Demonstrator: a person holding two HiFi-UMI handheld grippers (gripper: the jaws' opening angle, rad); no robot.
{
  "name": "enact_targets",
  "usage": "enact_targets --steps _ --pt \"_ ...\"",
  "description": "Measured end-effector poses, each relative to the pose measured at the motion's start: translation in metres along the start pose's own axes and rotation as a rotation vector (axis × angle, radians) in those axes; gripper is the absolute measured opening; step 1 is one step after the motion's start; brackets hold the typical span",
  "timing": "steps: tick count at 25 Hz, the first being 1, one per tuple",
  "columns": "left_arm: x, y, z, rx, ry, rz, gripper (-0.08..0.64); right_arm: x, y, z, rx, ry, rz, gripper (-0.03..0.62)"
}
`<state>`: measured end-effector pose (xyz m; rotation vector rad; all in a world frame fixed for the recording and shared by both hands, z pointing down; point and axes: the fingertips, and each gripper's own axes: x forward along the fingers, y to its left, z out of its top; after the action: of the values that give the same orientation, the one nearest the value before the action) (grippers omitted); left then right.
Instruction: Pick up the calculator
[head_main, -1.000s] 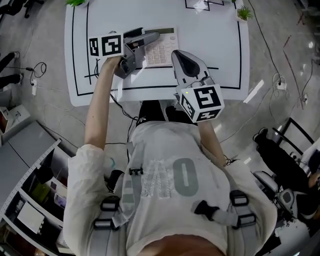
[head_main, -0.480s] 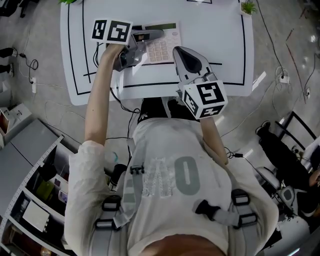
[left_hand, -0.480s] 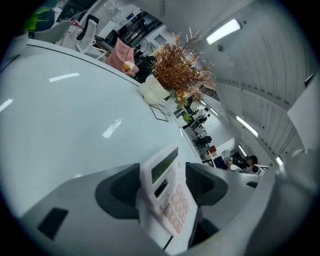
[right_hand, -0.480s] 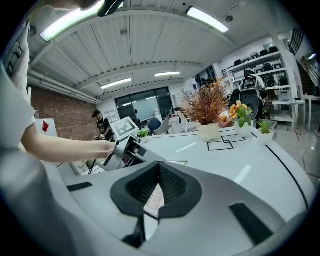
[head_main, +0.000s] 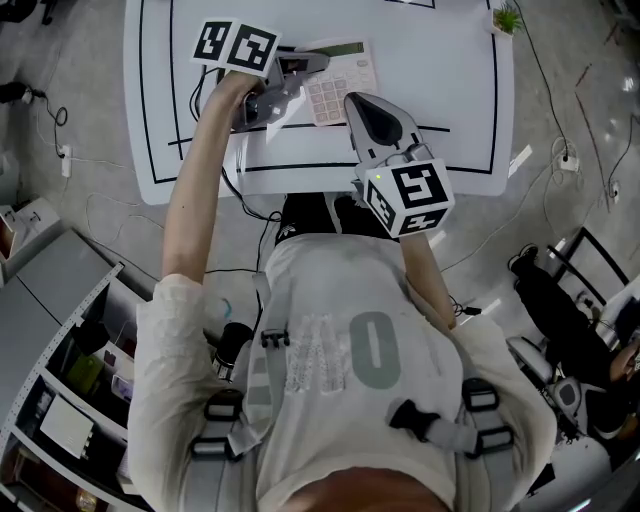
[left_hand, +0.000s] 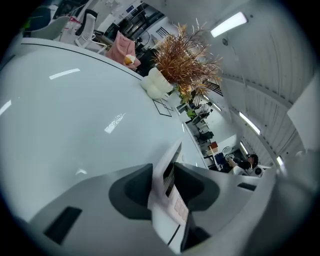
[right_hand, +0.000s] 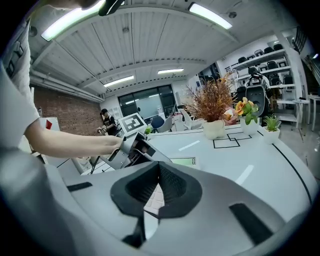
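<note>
The left claw (head_main: 297, 66) is closing on the left edge of the calculator (head_main: 345, 85), and its pads look to be meeting both faces. To do this well, I would squeeze fully before lifting, grip deep past the rim, and raise it level so the thin slab cannot pivot out. The right claw (right_hand: 159, 169) hovers beside it, jaws together and empty. The calculator is flat and pale, with a grid of light keys and a greenish display strip, on the white bench (head_main: 440, 60).
</note>
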<state>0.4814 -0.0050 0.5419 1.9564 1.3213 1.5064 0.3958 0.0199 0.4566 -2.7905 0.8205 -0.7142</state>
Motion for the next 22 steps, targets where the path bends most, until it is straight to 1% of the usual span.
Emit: enact_targets --steps 2,5,7,13,22 --pt "0.001 -0.006 0.003 -0.011 -0.039 -0.027 0.128 0.0 0.0 0.0 0.0 0.003 0.002 0.008" --pt "0.008 -0.022 0.008 -0.032 -0.121 -0.097 0.084 0.0 -0.002 0.001 -0.001 0.002 -0.002 0.008" --pt "0.014 -0.028 0.008 -0.061 -0.15 -0.115 0.081 -0.002 -0.005 0.003 -0.002 -0.004 -0.007 0.008" --pt "0.021 -0.035 0.006 -0.082 -0.152 -0.122 0.081 -0.007 -0.009 0.007 -0.002 -0.015 -0.015 0.008" --pt "0.022 -0.034 0.006 -0.099 -0.176 -0.106 0.081 -0.011 -0.011 0.007 -0.014 -0.018 -0.01 0.008"
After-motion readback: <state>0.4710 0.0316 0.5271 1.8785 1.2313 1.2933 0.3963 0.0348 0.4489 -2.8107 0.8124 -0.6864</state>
